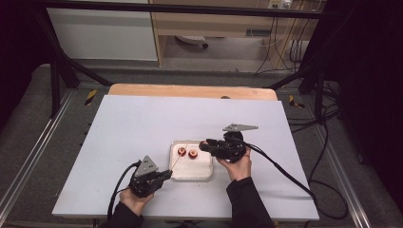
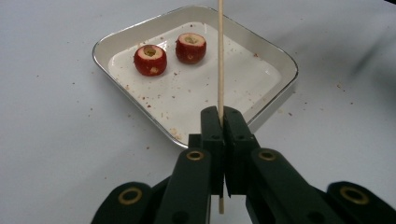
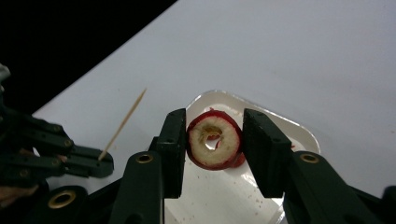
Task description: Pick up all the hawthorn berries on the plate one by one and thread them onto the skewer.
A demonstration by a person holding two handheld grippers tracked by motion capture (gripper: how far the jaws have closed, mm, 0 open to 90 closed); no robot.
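Left gripper (image 1: 164, 175): near the table's (image 1: 133, 123) front edge, left of the tray; jaws clamped tight on a thin wooden skewer (image 2: 220, 70), whose pointed end slants up and over the tray's near left corner.

Tray (image 1: 205, 174): white, square with rounded corners, at the table's centre front; floor speckled with red-brown crumbs. Holds two cored red fruit pieces (image 2: 150, 59), (image 2: 190, 47), side by side in its far left part, just apart, hollow tops up.

Right gripper (image 1: 205, 145): above the tray's far right edge, pointing left; jaws part-way closed on a third cored fruit piece (image 3: 215, 140), pads pressing its red skin at both sides, bored hole facing the camera. Lifted clear of the tray floor.

Between skewer tip and held fruit: open air above the tray
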